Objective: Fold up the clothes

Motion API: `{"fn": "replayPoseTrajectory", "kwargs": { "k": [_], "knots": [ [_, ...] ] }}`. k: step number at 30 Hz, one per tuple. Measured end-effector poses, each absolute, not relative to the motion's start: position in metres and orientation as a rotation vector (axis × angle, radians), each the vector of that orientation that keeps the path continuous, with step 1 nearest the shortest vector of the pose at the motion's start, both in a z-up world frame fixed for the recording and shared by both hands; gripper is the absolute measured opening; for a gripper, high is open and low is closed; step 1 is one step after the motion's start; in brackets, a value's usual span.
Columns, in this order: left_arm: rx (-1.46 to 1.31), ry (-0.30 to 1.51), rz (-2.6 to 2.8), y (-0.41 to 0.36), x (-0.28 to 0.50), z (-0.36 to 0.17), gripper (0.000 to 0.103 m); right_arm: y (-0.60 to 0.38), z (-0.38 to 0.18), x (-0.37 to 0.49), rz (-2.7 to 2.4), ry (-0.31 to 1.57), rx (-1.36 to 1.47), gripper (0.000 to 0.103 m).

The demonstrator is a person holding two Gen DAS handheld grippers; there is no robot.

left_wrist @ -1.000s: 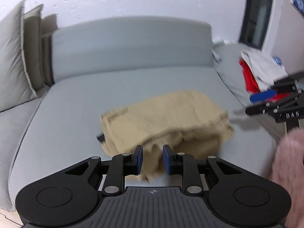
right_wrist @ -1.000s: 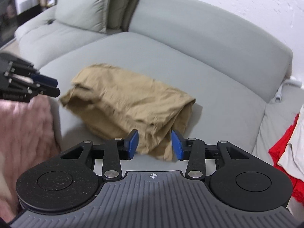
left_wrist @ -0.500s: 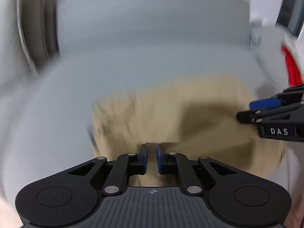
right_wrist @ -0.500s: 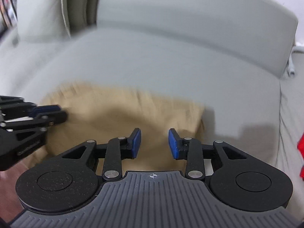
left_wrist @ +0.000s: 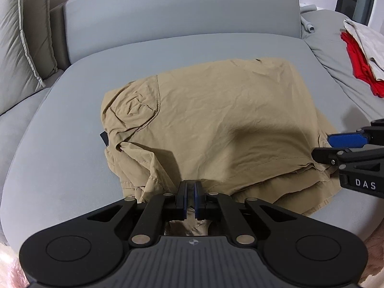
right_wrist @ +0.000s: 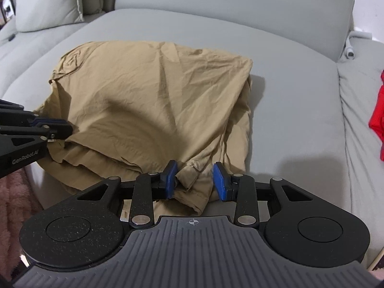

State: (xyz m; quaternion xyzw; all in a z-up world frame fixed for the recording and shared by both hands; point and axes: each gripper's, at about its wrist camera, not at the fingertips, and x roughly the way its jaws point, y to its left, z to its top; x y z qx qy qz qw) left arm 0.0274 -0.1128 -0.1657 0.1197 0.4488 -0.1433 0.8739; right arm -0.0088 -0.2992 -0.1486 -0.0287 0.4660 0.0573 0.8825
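My left tool [left_wrist: 189, 195] is pinched on the near hem of the tan garment [left_wrist: 216, 124], which lies folded mid-frame on the grey sofa [left_wrist: 72, 168]. My right tool [right_wrist: 195, 176] stands wide, its pads straddling a bunched corner at lower centre without gripping it.

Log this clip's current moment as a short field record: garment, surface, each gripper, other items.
garment: tan garment, roughly folded, wrinkled
surface: grey sofa seat
left gripper: shut on the garment's near edge
right gripper: open, a corner of the cloth between its fingers
other items: red clothing and white clothing on the right; cushion on the left
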Motion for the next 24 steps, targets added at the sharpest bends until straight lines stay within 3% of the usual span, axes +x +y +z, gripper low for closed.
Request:
{"fn": "replayPoseTrajectory", "kwargs": {
  "k": [3,7,13,14,15,16,24],
  "knots": [
    [0.244,0.932,-0.304,-0.113,0.022,-0.160,0.004,-0.299,-0.140,-0.014,0.119,0.966,-0.038,0.038],
    [0.208,0.907,-0.313,-0.109,0.015,-0.145,0.022,-0.303,-0.120,-0.025,0.128,0.951,0.023,0.041],
    [0.125,0.830,-0.346,-0.105,0.002,-0.114,0.025,-0.306,-0.087,-0.042,0.144,0.870,0.021,0.043],
    [0.112,0.816,-0.348,-0.105,0.002,-0.110,0.026,-0.307,-0.081,-0.041,0.155,0.866,0.024,0.037],
    [0.106,0.805,-0.347,-0.108,0.005,-0.108,0.026,-0.305,-0.079,-0.038,0.173,0.865,0.032,0.016],
    [0.101,0.794,-0.345,-0.110,0.009,-0.105,0.027,-0.304,-0.077,-0.034,0.191,0.864,0.040,0.005],
    [0.123,0.869,-0.316,-0.131,0.044,-0.137,0.031,-0.271,-0.096,0.016,0.222,0.919,0.046,0.014]
  ]
}}
